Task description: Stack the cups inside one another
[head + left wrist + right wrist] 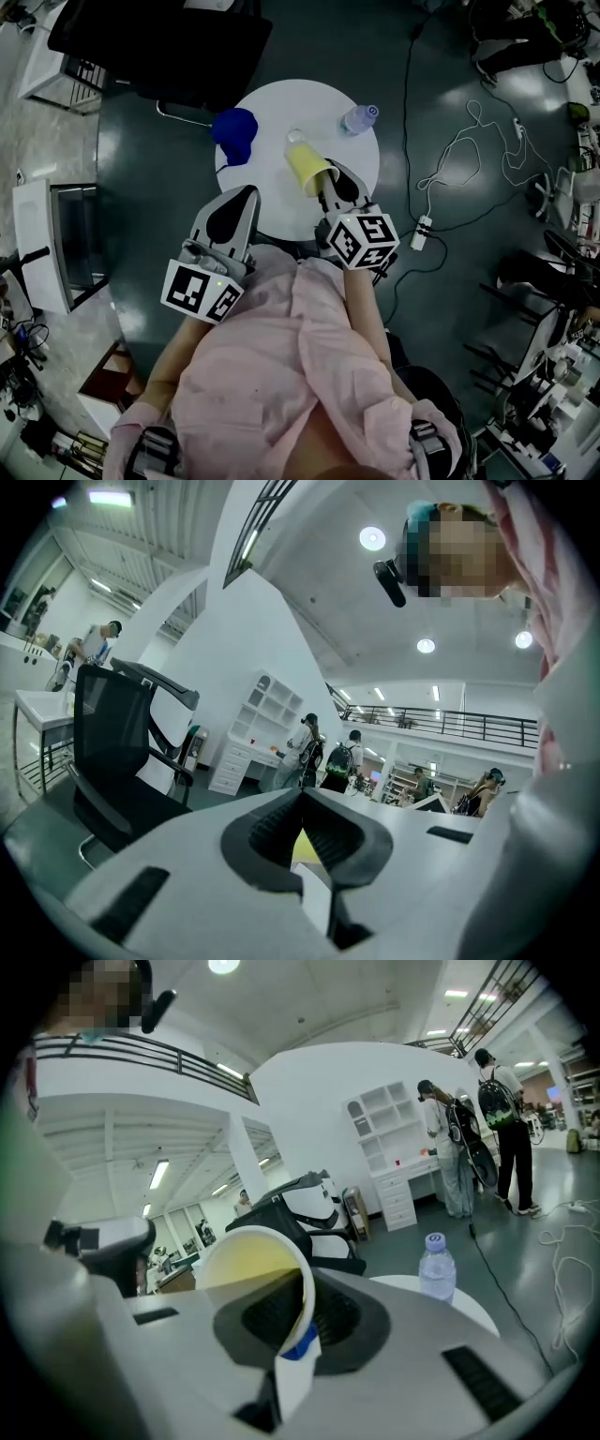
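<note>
Round white bench (319,103), seen from the head view.

Your right hand-held gripper (330,176) (305,1274) is clenched on the yellow cup (307,167) (248,1274). The jaws pinch the cup's wall at the rim, one pad inside and one outside. The cup lies tilted on its side over the middle of the bench, mouth toward you and base pointing at the far edge. The right gripper view looks straight into the yellow interior.

Your left hand-held gripper (250,192) (302,794) has its jaws closed tip to tip with nothing between them. It sits over the near-left edge of the bench and points toward the far edge, well apart from the yellow cup.

The blue cup (234,134) sits at the left edge of the bench; you cannot tell its posture from here.

A clear water bottle (359,118) (436,1265) with a pale cap stands near the far-right edge.

A black office chair (159,42) stands on the floor just past the far-left edge. A white power strip (422,232) with cables lies on the floor off the right edge.
</note>
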A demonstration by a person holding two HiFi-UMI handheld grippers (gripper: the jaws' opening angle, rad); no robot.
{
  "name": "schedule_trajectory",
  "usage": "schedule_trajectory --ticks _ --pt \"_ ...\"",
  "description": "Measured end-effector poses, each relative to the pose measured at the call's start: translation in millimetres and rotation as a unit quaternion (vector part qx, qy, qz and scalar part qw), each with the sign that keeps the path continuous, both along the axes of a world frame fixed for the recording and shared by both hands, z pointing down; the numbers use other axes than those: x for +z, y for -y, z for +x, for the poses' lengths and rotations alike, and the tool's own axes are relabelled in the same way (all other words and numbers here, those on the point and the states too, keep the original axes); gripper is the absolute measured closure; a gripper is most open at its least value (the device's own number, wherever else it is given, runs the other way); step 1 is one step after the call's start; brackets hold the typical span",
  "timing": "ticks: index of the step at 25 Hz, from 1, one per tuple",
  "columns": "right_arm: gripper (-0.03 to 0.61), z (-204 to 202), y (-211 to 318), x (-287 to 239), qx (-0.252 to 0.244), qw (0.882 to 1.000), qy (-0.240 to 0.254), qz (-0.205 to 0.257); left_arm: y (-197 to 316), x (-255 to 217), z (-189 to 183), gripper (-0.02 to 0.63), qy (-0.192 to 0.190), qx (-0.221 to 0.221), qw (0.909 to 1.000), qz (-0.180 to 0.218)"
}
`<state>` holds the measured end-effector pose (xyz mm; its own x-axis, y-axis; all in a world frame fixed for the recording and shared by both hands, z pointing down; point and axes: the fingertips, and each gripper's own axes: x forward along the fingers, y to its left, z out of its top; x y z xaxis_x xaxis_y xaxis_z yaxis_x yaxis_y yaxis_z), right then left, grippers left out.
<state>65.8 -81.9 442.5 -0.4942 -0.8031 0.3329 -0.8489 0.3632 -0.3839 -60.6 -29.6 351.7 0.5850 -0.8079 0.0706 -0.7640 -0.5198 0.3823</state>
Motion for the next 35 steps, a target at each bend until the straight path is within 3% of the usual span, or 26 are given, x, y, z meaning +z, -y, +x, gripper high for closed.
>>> schedule_trajectory --ticks 6,20,27,35 --pt "0.540 19 -13 -35 0.006 0.999 0.014 0.044 -19 1 5 0.595 0.001 -0.016 0.9999 0.001" --pt "0.541 51 -51 -70 0.009 0.995 0.032 0.099 -54 3 48 0.595 0.006 0.001 0.9999 0.016" --pt "0.540 88 -79 -78 0.043 0.992 0.018 0.114 -56 8 57 0.595 0.016 0.014 0.9996 0.019" --pt "0.540 141 -103 -73 0.138 0.984 0.017 0.115 -53 7 66 0.595 0.019 0.022 0.9993 0.024"
